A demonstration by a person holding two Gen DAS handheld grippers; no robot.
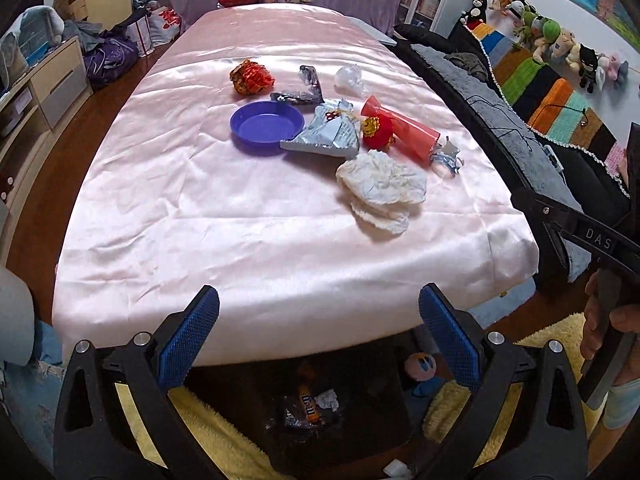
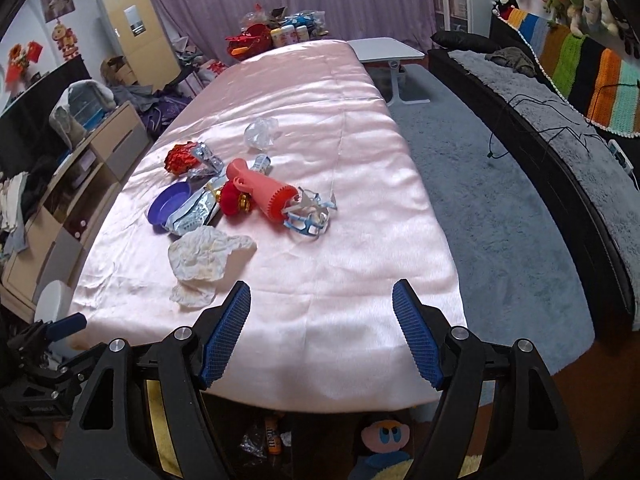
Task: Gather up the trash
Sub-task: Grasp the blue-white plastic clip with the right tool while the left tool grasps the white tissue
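Trash lies mid-table on a pink cloth: crumpled white tissue point(image 1: 380, 188) point(image 2: 204, 256), a silver foil pouch point(image 1: 328, 134) point(image 2: 192, 212), a red foil wrapper point(image 1: 252, 77) point(image 2: 182, 158), clear plastic point(image 1: 350, 78) point(image 2: 262, 132) and a blue-white wrapper point(image 2: 310, 216). Below the near table edge a dark bin point(image 1: 308, 404) holds a candy wrapper point(image 2: 272, 436). My left gripper point(image 1: 318, 336) hangs open and empty above the bin. My right gripper point(image 2: 322, 332) is open and empty over the near edge of the cloth.
A purple plate point(image 1: 266, 124), a pink toy horn point(image 1: 404, 130) and a red ornament point(image 1: 376, 132) lie among the trash. A sofa point(image 2: 560, 128) with a striped blanket runs along the right. A yellow rug point(image 1: 224, 436) and a plush toy point(image 2: 384, 436) lie on the floor.
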